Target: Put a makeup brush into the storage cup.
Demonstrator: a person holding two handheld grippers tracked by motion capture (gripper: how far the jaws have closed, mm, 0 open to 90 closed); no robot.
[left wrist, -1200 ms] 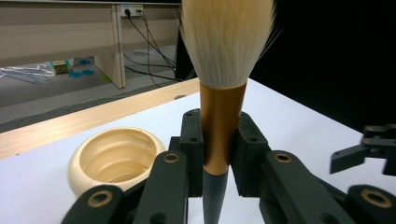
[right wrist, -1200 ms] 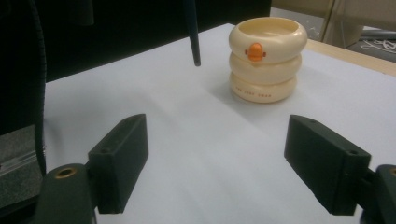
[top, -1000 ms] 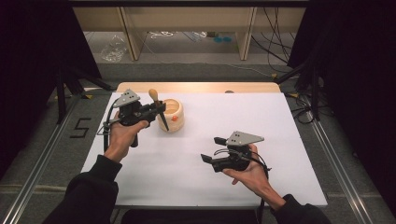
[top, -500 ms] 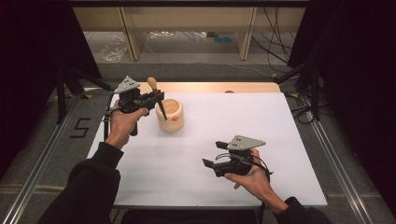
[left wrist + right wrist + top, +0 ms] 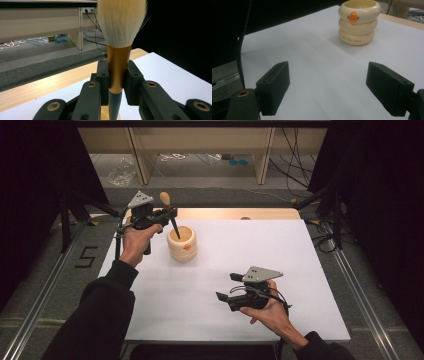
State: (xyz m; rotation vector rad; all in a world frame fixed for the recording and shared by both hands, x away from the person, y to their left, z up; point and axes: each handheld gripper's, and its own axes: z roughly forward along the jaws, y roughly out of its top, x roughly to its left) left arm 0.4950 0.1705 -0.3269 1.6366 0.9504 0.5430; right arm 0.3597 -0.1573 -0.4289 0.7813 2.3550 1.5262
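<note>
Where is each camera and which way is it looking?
High view: above the person's side, looking forward and down at the table; both forearms, left gripper and right gripper show.
Left gripper view: rides the left gripper, looks along its jaws, shut on a brush.
Right gripper view: rides the right gripper, open jaws, facing the cup.
Shared: cup in the high and right gripper views.

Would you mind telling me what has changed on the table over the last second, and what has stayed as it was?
The left gripper, shut on the brush, has lifted and drawn back toward the table's far left corner, so the brush handle now angles down at the cup from its far-left side. Whether the tip is inside the cup cannot be told. The cup stayed put, and the right gripper rests open in the same place near the front edge.
</note>
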